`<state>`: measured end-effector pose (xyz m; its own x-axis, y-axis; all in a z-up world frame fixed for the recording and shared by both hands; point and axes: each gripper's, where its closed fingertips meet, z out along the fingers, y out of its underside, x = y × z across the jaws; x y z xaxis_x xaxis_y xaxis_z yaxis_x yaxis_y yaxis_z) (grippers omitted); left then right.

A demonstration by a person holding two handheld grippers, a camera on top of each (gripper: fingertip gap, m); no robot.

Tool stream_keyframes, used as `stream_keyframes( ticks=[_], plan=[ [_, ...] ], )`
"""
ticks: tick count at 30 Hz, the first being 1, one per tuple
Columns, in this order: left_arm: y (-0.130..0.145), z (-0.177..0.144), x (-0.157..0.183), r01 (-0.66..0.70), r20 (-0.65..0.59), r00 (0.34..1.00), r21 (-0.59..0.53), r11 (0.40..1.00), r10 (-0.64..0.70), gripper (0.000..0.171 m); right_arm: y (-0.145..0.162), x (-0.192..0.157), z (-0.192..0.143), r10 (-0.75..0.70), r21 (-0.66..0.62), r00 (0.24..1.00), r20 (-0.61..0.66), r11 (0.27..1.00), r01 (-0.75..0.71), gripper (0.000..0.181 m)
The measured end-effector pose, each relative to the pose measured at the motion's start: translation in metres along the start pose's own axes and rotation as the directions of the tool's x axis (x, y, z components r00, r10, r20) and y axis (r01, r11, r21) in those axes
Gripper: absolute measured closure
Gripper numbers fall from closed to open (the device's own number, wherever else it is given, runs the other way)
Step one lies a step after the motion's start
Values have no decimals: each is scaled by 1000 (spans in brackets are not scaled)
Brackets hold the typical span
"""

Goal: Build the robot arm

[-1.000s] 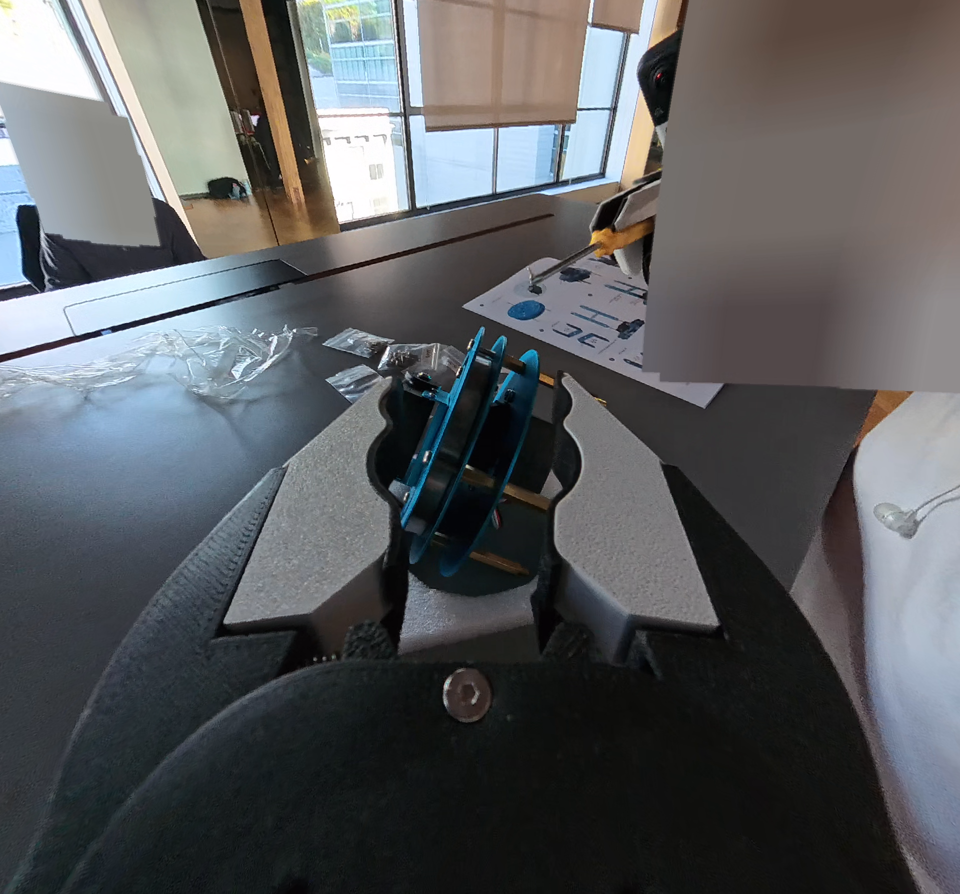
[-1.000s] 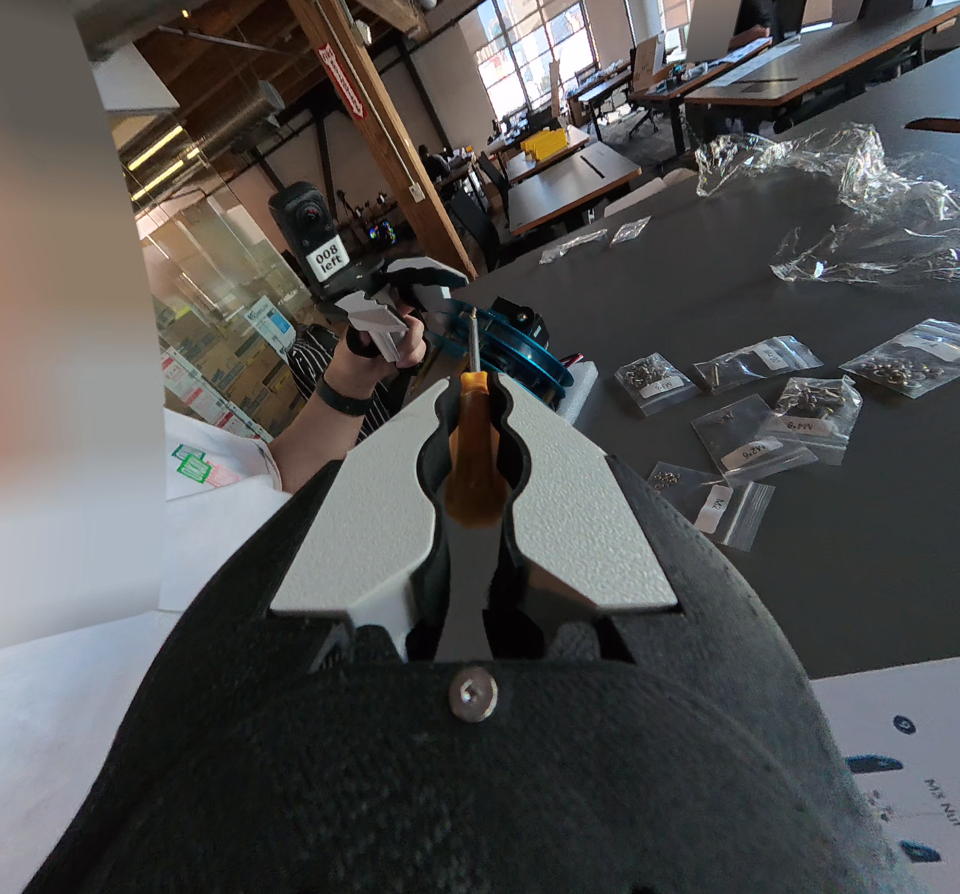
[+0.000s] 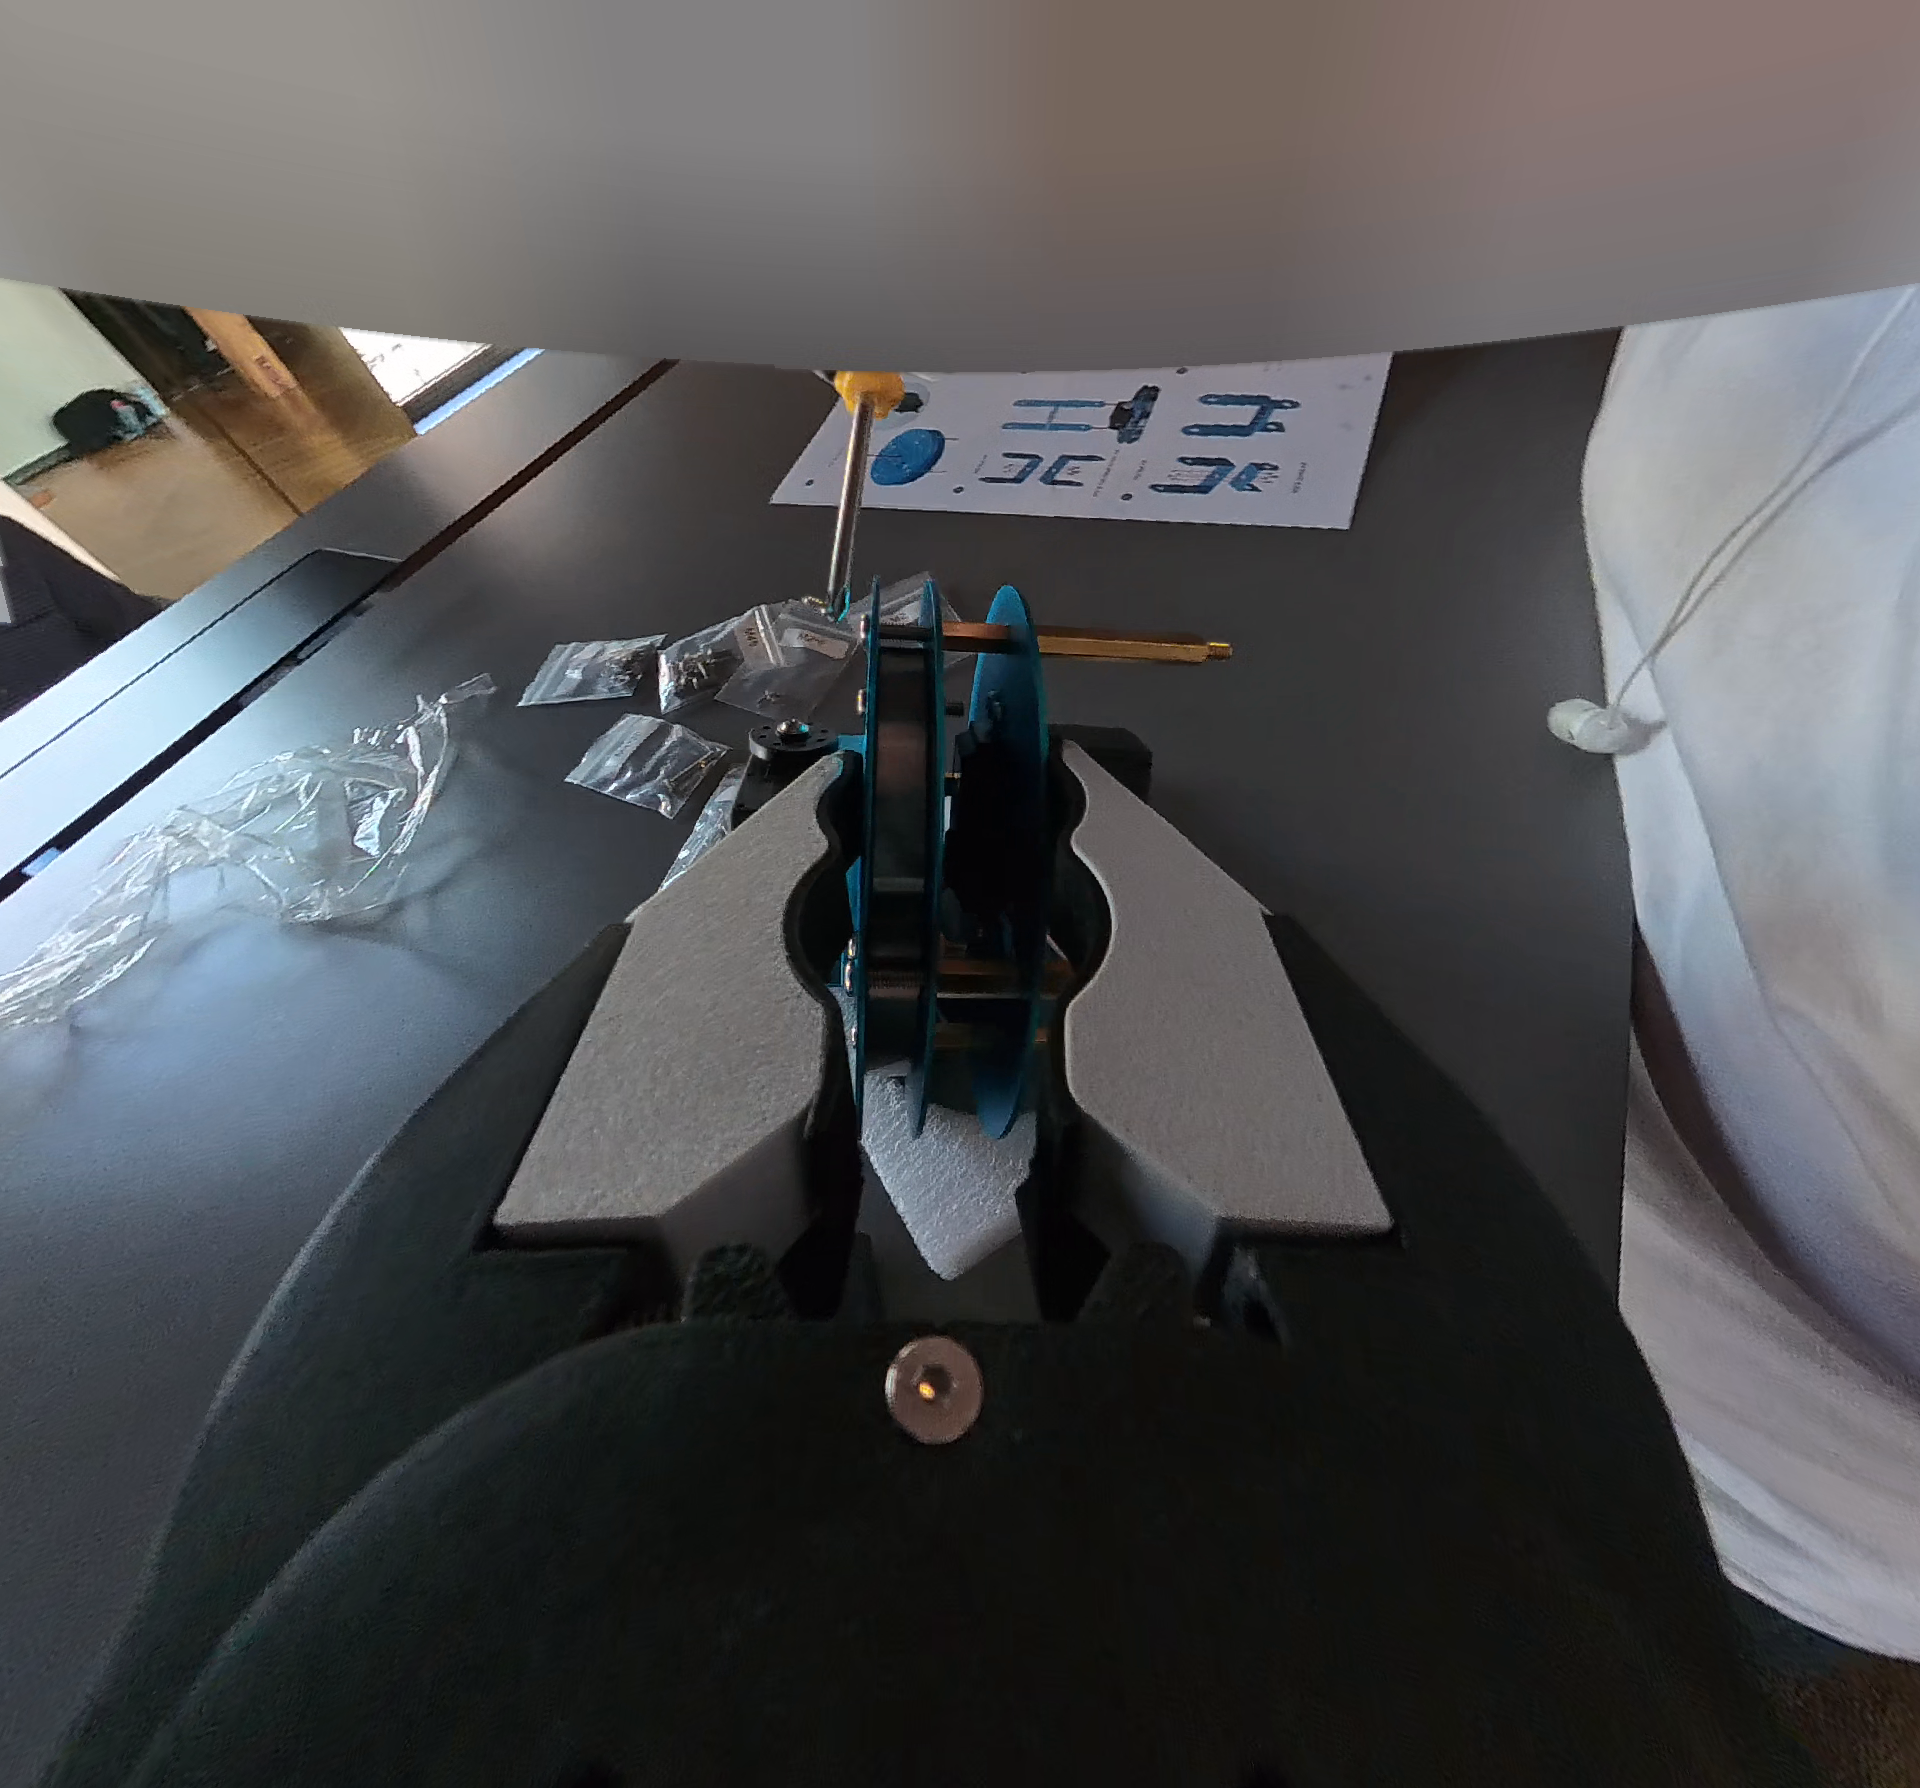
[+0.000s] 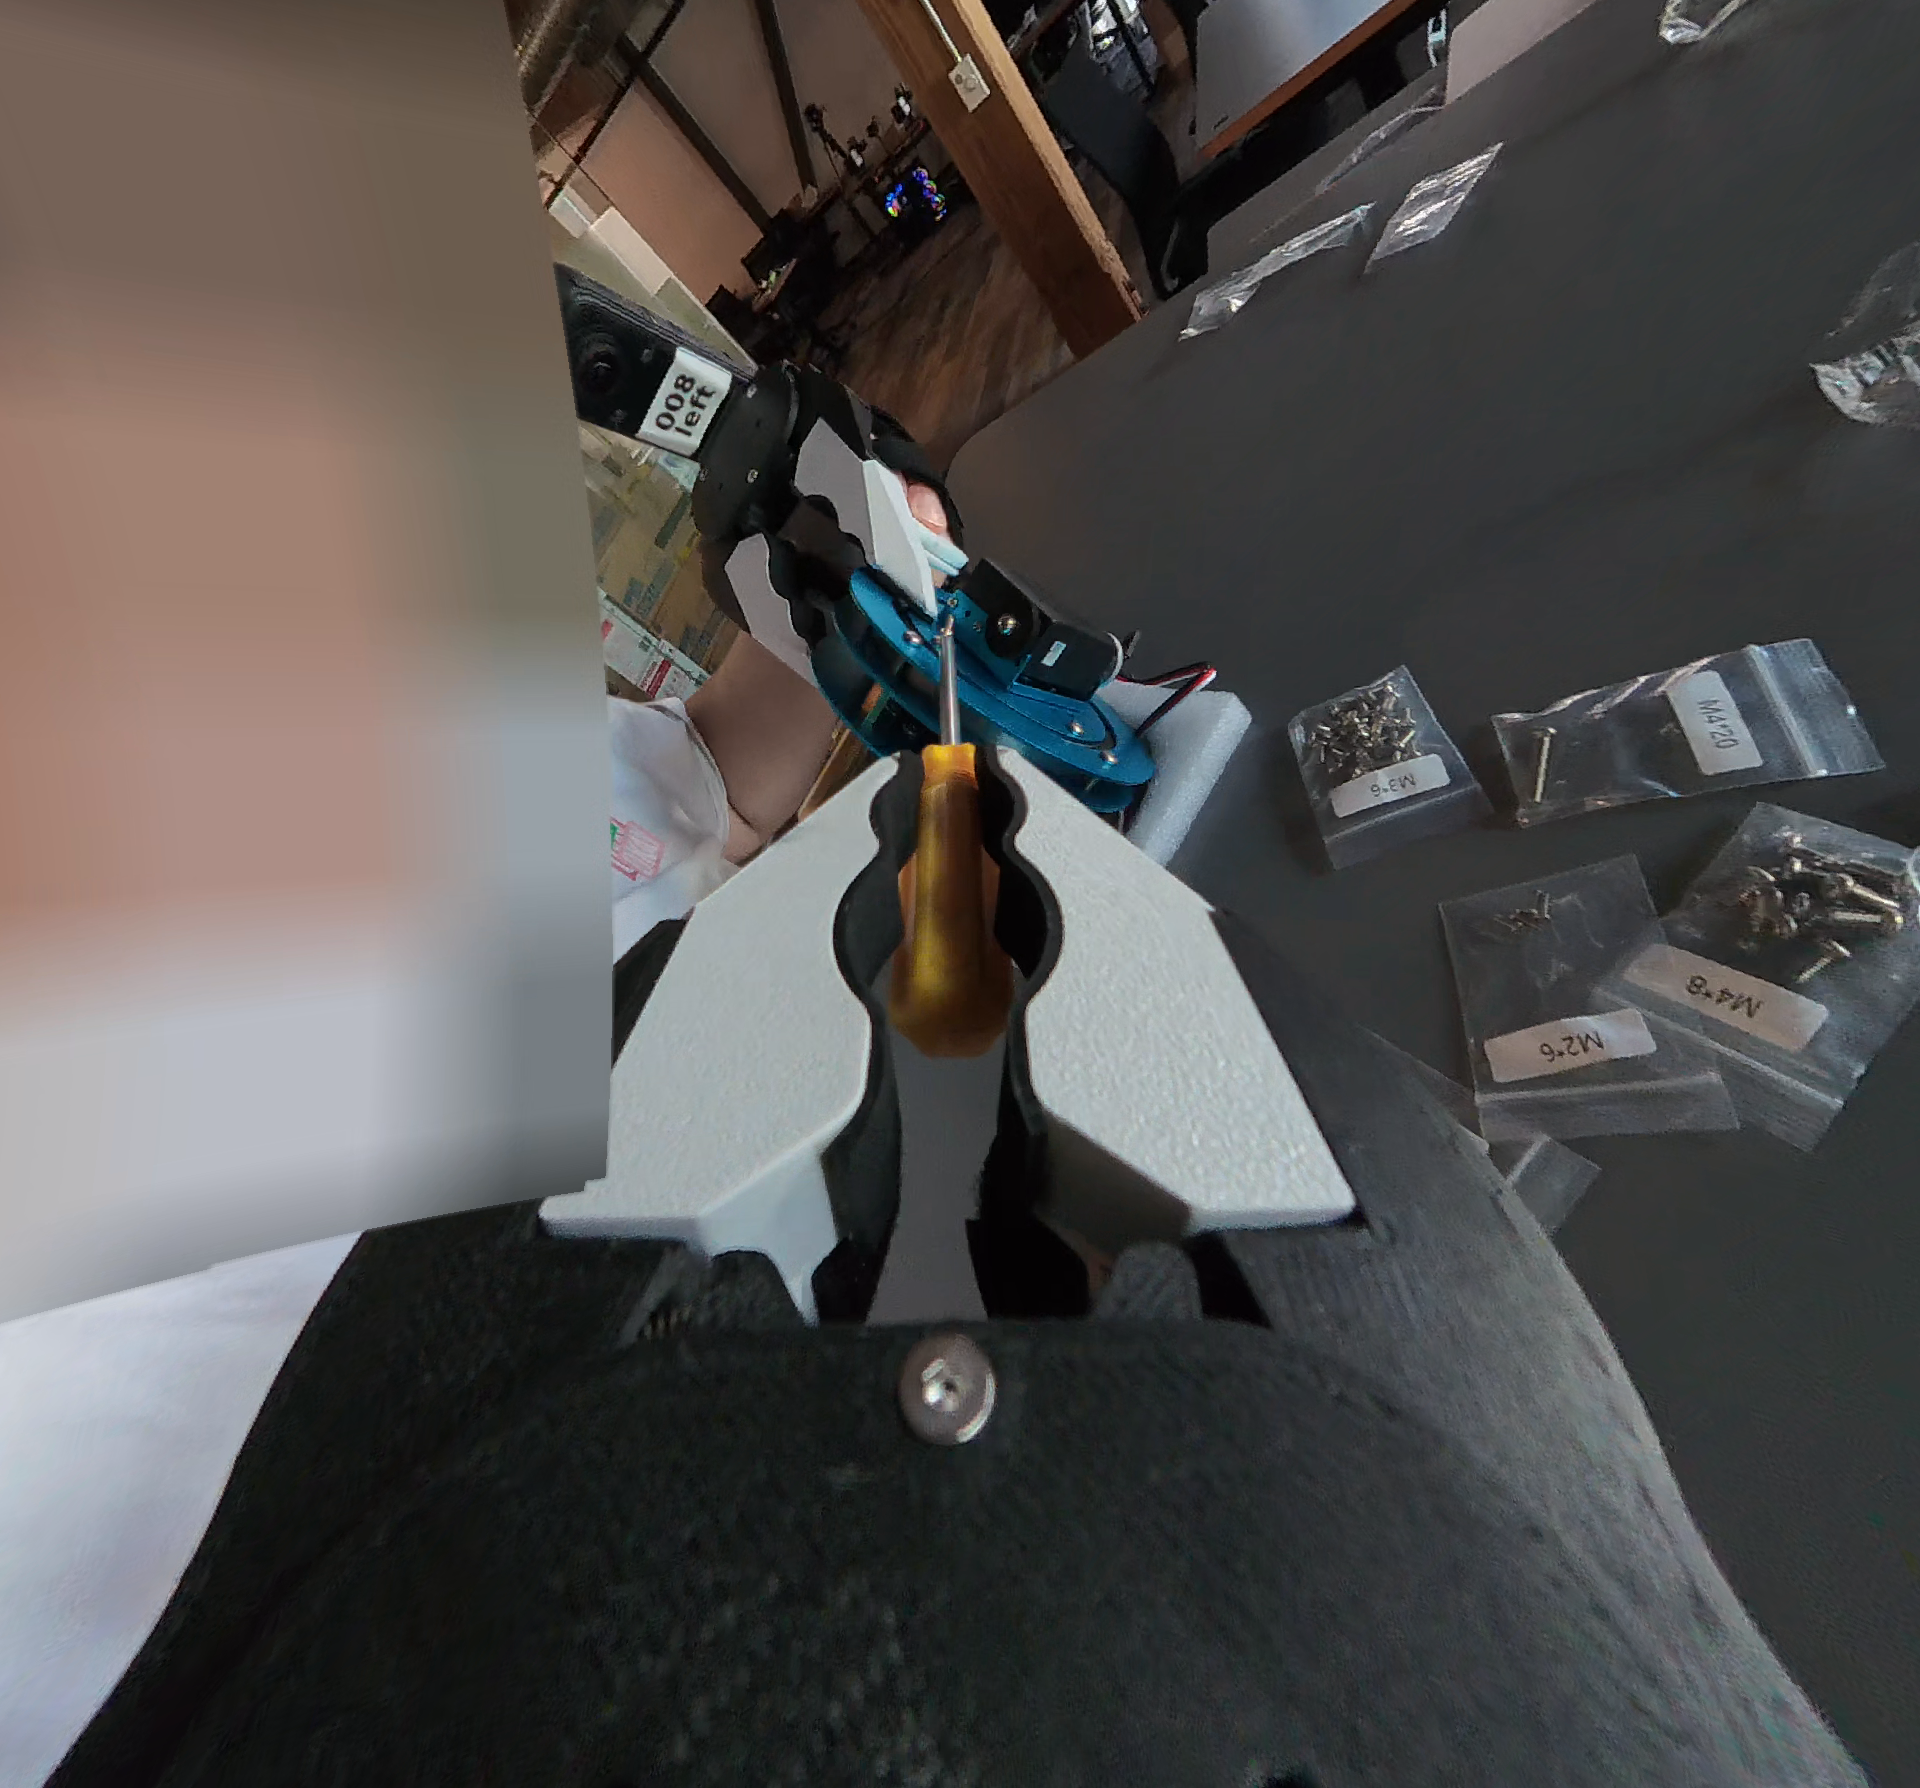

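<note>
Left wrist view: my left hand-held gripper (image 3: 951, 793) has swung toward the printed sheet (image 3: 1247, 471), clamping the blue disc assembly (image 3: 904, 834) upright over the table (image 3: 312, 1063). My right hand-held gripper (image 4: 940, 782), level and pointing at it, grips the orange-handled screwdriver (image 4: 945, 907), whose tip now touches a screw on the assembly's face.
</note>
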<state>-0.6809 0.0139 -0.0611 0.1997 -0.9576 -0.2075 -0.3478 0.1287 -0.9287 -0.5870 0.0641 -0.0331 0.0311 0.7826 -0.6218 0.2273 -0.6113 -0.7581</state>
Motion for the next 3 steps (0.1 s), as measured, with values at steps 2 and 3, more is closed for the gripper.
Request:
stream_keyframes(
  ticks=[2, 3],
  plan=[
    [0, 0, 2, -30, -30, 999, -3, 1000, 30, 138, 0, 3, -3, 7, 11, 1000, -8, 1000, -7, 172],
    [-1, 1, 4, -52, -47, 998, -3, 999, 51, 138, -1, 4, -5, 15, 22, 1000, -12, 1000, -14, 172]
  ],
)
